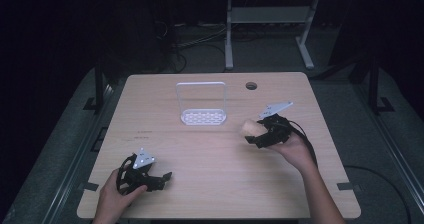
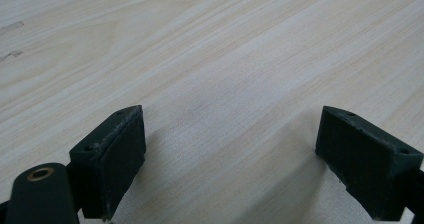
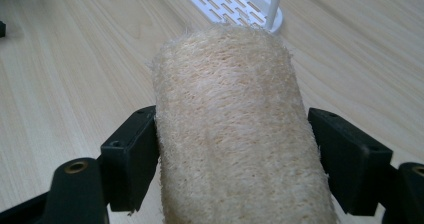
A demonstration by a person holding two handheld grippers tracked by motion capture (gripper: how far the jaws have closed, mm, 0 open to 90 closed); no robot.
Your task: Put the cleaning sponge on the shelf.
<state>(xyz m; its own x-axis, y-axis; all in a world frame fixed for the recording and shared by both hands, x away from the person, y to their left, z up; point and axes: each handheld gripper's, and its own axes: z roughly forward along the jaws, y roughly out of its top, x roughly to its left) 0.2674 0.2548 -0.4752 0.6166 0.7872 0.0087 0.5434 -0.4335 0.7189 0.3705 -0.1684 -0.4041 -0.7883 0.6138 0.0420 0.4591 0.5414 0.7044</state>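
A tan loofah sponge (image 3: 235, 134) sits between the jaws of my right gripper (image 3: 232, 159), both pads pressed against its fibrous sides. From above, that gripper (image 1: 256, 134) is at the table's right of centre, above the wood, with the loofah (image 1: 251, 128) sticking out toward the left. A white slotted rack with a tall wire frame (image 1: 201, 104) stands a little left and beyond it; its base (image 3: 235, 4) lies just past the loofah's end. My left gripper (image 1: 162, 179) rests near the front left, jaws wide apart over bare wood (image 2: 230, 149).
The light wooden table (image 1: 210, 184) has a round cable hole (image 1: 251, 86) at its back right. A white desk frame (image 1: 270, 29) and cables stand on the dark floor behind. Table edges drop off on all sides.
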